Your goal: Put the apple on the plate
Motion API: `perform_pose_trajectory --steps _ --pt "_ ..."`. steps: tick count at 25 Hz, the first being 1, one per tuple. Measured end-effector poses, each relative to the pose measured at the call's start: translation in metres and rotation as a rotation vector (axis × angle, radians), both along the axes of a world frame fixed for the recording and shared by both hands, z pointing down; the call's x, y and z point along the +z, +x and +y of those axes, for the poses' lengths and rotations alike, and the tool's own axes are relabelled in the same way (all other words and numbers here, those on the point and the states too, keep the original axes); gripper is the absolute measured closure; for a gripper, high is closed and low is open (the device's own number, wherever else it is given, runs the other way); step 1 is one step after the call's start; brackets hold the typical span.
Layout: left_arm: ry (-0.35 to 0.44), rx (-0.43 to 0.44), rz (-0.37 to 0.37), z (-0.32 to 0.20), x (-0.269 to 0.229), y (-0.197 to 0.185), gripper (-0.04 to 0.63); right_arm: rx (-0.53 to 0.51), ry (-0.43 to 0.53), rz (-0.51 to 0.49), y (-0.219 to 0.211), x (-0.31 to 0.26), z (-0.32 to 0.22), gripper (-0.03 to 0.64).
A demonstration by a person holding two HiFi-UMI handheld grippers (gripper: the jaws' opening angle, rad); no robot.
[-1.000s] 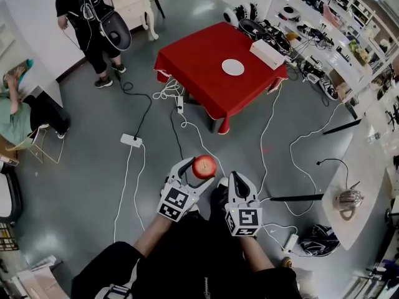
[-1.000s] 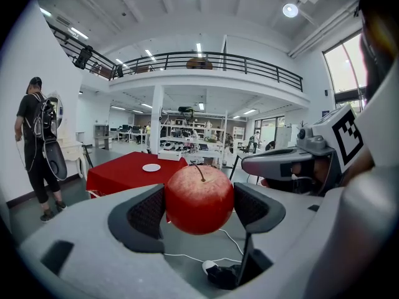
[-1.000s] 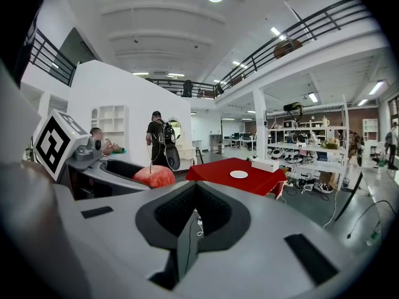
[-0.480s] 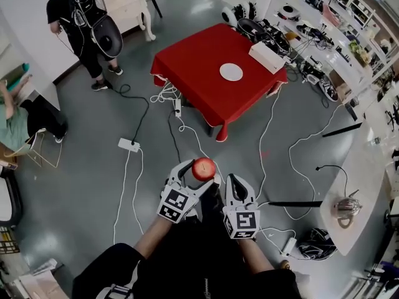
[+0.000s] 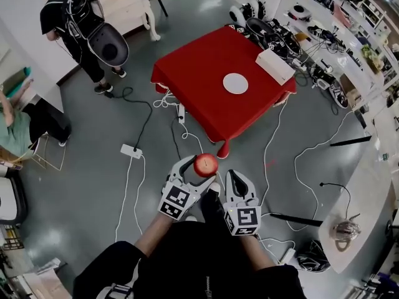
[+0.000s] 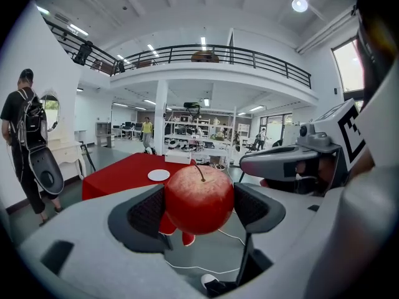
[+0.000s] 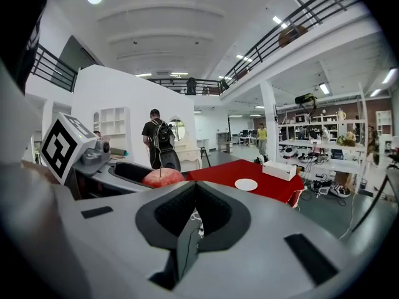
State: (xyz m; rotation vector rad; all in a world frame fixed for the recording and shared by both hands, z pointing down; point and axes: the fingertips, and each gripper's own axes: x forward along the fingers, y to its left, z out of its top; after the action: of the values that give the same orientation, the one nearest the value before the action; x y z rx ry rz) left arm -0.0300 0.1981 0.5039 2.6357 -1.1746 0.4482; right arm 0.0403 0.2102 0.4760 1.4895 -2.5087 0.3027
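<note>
A red apple (image 5: 205, 164) (image 6: 199, 197) with its stem up is clamped between the jaws of my left gripper (image 5: 201, 167) (image 6: 198, 209), held over the grey floor. The white plate (image 5: 235, 83) (image 6: 158, 175) (image 7: 245, 184) lies on a red-clothed table (image 5: 199, 73) some way ahead. My right gripper (image 5: 235, 180) (image 7: 194, 220) is beside the left one, jaws together with nothing between them. The apple (image 7: 162, 177) also shows at the left in the right gripper view.
A white box (image 5: 274, 65) sits on the table's far right corner. Cables and a power strip (image 5: 131, 151) trail across the floor. A person with a backpack (image 5: 75, 23) stands far left; another person (image 5: 19, 123) sits at the left edge. Shelves with gear (image 5: 324, 48) line the right.
The table and plate have shifted slightly in the head view as I moved. Both grippers keep their pose, and the apple stays in the left one.
</note>
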Motion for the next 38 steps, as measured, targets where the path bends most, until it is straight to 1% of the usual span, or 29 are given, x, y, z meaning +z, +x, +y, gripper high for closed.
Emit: perform_pose_trajectory --steps 5,8,11,17,21,26,34,38 --pt "-0.001 -0.025 -0.014 -0.062 -0.005 0.017 0.245 -0.017 0.001 -0.006 0.023 -0.004 -0.062 0.606" --pt "0.013 -0.043 -0.027 -0.091 -0.011 0.028 0.245 -0.037 -0.006 -0.010 0.037 -0.002 -0.088 0.606" --pt "0.012 -0.042 -0.048 -0.114 -0.013 0.034 0.245 -0.053 -0.016 -0.009 0.043 0.003 -0.107 0.606" --pt "0.019 -0.067 -0.049 -0.140 -0.011 0.039 0.245 -0.064 -0.029 -0.037 0.047 0.011 -0.130 0.606" --pt "0.000 -0.070 -0.049 -0.149 -0.006 0.039 0.245 -0.067 -0.035 -0.044 0.045 0.011 -0.140 0.606" --pt "-0.005 -0.066 -0.035 -0.171 -0.006 0.040 0.245 -0.062 -0.040 -0.037 0.044 0.013 -0.165 0.606" --pt "-0.010 -0.050 -0.018 -0.243 0.005 0.028 0.245 -0.043 -0.049 -0.027 0.030 0.019 -0.230 0.606" --pt "-0.013 -0.027 -0.008 -0.291 0.009 0.026 0.245 -0.019 -0.046 -0.015 0.028 0.021 -0.277 0.606"
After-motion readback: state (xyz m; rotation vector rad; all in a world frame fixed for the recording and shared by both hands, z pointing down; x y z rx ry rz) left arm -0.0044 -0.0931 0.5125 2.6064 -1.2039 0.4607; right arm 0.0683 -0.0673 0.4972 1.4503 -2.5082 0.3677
